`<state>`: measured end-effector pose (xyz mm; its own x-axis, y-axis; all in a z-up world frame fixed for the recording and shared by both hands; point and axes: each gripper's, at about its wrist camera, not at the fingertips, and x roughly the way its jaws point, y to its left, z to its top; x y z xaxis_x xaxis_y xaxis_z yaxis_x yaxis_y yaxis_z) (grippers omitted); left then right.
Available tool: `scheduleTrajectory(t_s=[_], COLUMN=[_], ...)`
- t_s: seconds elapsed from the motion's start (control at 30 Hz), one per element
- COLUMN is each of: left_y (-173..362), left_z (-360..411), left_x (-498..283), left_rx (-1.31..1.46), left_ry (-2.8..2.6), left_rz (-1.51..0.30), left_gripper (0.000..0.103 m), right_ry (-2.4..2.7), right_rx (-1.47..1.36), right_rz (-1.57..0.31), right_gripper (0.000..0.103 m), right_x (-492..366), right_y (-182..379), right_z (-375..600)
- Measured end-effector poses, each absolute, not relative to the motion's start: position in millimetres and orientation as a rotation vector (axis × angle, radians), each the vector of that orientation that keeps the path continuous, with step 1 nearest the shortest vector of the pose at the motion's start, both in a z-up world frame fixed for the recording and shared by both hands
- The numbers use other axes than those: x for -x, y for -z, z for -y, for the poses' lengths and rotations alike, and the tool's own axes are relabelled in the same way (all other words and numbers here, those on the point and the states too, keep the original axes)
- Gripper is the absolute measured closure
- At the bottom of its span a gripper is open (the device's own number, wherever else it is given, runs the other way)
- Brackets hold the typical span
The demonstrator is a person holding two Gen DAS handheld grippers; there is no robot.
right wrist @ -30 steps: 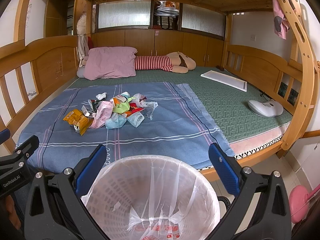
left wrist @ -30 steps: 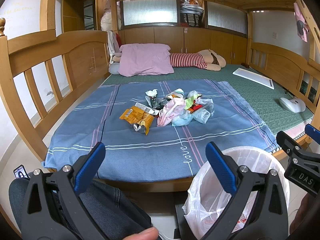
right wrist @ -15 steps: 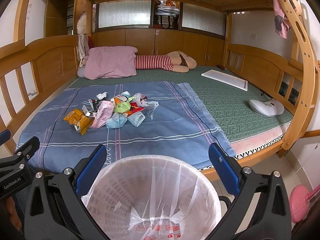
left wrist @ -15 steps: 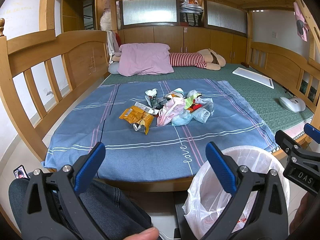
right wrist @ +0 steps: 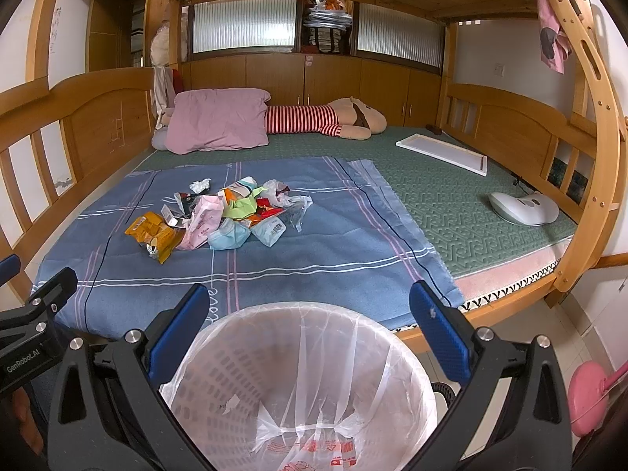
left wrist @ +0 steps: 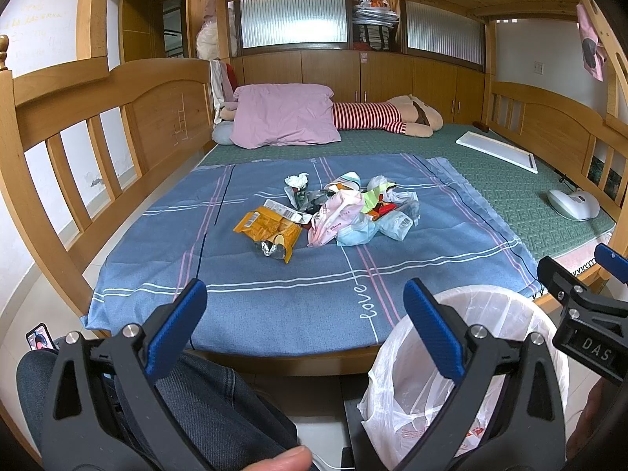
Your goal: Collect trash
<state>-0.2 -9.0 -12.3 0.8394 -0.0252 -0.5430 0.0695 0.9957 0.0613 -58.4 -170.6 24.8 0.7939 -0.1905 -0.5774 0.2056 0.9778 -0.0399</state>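
Currently both the left gripper (left wrist: 304, 314) and right gripper (right wrist: 308, 314) stand spread and empty. Trash pile (left wrist: 329, 212) lies well ahead on the blue sheet (left wrist: 274, 298); lined bin (right wrist: 302, 384) sits directly below the right gripper.

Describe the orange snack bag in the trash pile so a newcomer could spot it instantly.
Start at the blue plaid sheet spread over the near half of the bed. A trash pile sits at its middle, and the orange snack bag lies at the pile's left edge. It is the only orange-yellow wrapper, crumpled, with silver foil showing at its torn near end.
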Motion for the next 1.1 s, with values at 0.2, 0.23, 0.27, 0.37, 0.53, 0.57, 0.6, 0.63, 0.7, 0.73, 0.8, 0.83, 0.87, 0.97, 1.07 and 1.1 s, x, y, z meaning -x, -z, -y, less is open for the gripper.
scheduleTrajectory(t_s=[0.2,0.23,0.27,0.37,0.53,0.57,0.6,0.63,0.7,0.73,0.8,0.83,0.87,0.97,1.07,1.1], left_y=[14.6,15.0,16.3,17.4,18.1,18.5,17.9,17.9,18.8,19.7,22.7,27.3,32.5,54.0,72.6,78.6], left_z=[9.5,10.3,9.6,10.0,10.0,10.0,8.0,7.2,6.9,7.1,4.9,2.9,-1.1,-28.6,-83.0,-99.8], left_x=[-0.5,-0.1,-0.1,0.1,0.2,0.4,-0.8,-1.1,-1.9,-2.7,-8.1,-14.7,-22.9,-60.1,-104.7,-117.7], left_rx=[-0.079,-0.080,-0.080,-0.080,-0.070,-0.068,-0.066,-0.065,-0.065,-0.066,-0.065,-0.053,-0.034,0.055,0.203,0.246], left_ry=[0.055,0.055,0.057,0.058,0.060,0.063,0.066,0.070,0.080,0.086,0.107,0.128,0.148,0.152,0.071,0.039], left_rz=[-0.575,-0.575,-0.576,-0.577,-0.582,-0.584,-0.587,-0.590,-0.595,-0.598,-0.623,-0.654,-0.688,-0.790,-0.844,-0.857], left_gripper=[0.003,0.003,0.003,0.003,0.003,0.003,0.003,0.003,0.003,0.003,0.003,0.003,0.003,0.023,0.034,0.034], right_ry=[0.212,0.212,0.211,0.208,0.216,0.218,0.219,0.220,0.222,0.220,0.231,0.243,0.261,0.283,0.191,0.171], right_rx=[-0.026,-0.026,-0.027,-0.027,-0.009,-0.006,-0.004,-0.004,-0.006,-0.006,-0.001,0.003,0.005,-0.012,-0.070,-0.093], right_rz=[-0.620,-0.619,-0.618,-0.615,-0.601,-0.600,-0.598,-0.595,-0.588,-0.586,-0.586,-0.586,-0.587,-0.583,-0.599,-0.615], right_gripper=[0.003,0.003,0.003,0.003,0.003,0.003,0.003,0.003,0.003,0.003,0.003,0.003,0.003,0.003,0.003,0.003], right_x=[57.7,57.8,58.0,58.0,59.2,59.4,59.6,60.2,61.3,61.5,60.4,58.1,55.0,45.1,29.3,25.2], right_y=[-24.5,-24.6,-24.5,-24.1,-23.4,-23.8,-23.7,-23.6,-24.4,-24.5,-23.9,-23.4,-22.9,-23.7,-20.3,-17.7], right_z=[170.5,170.9,170.4,169.8,166.2,166.1,165.8,166.0,167.6,167.8,169.5,171.1,173.6,183.9,195.4,198.0])
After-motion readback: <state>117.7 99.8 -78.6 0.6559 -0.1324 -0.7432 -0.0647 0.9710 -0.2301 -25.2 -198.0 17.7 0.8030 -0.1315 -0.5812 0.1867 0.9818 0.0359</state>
